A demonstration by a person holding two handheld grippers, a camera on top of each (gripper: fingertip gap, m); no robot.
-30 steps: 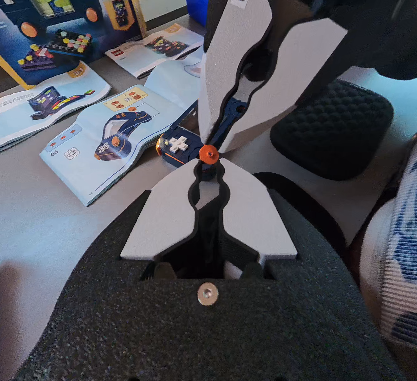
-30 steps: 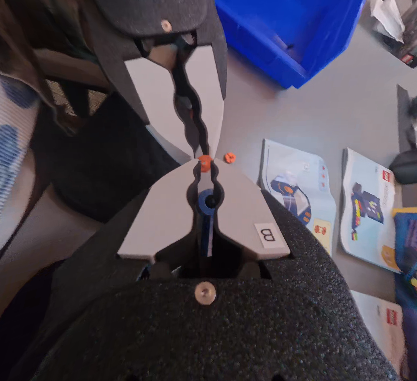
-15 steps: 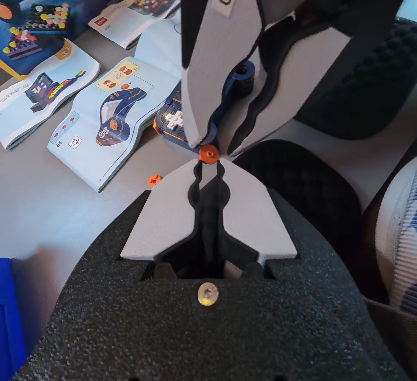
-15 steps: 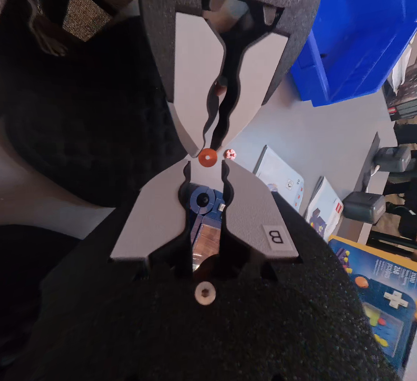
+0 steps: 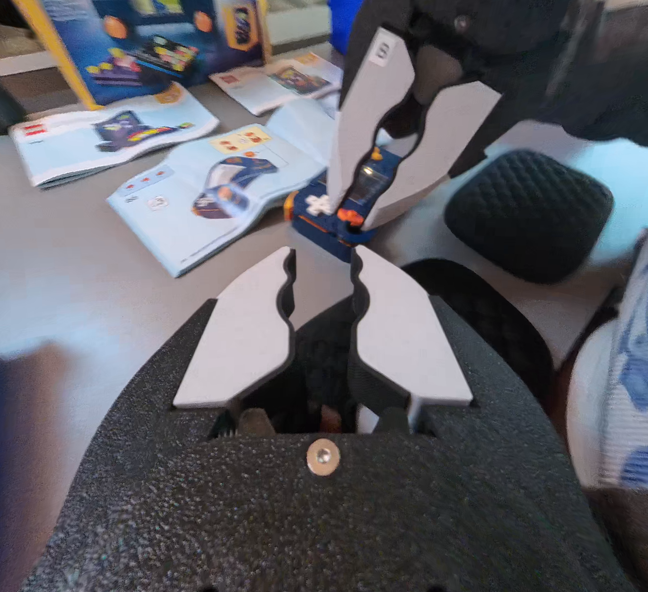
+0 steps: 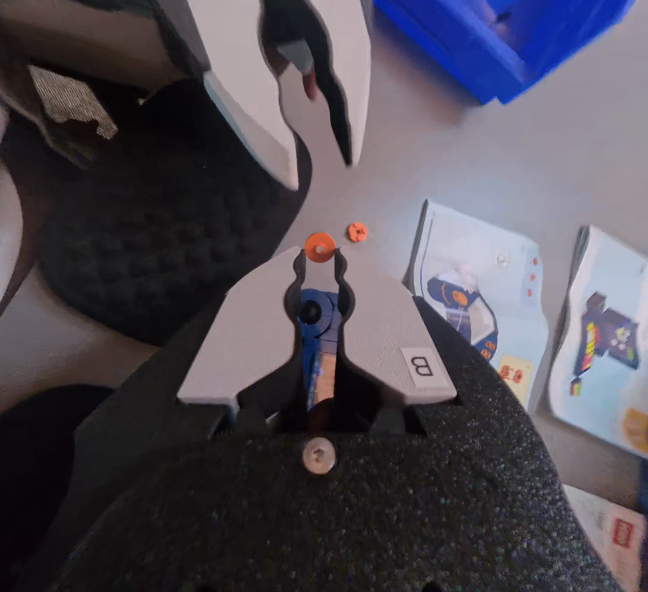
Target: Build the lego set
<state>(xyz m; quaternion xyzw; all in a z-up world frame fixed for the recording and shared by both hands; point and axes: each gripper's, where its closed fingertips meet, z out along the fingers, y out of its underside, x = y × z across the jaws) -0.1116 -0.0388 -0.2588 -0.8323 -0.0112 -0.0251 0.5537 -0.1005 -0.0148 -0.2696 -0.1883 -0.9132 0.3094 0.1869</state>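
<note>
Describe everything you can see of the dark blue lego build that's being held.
The dark blue lego build looks like a small handheld game console made of glossy plastic bricks. It has a white cross-shaped piece on its face, orange trim along one edge, orange round pieces and a shiny screen panel. A round orange piece shows at its near end. The right tool is shut on it, fingers on either side, so it is lifted and tilted over the grey table. The open left tool is just short of it, not touching.

A white sticker (image 6: 422, 366) with one black printed letter sits on the right gripper's (image 6: 319, 249) grey finger; red logo squares mark the pale instruction booklets (image 5: 112, 140) beside it.
</note>
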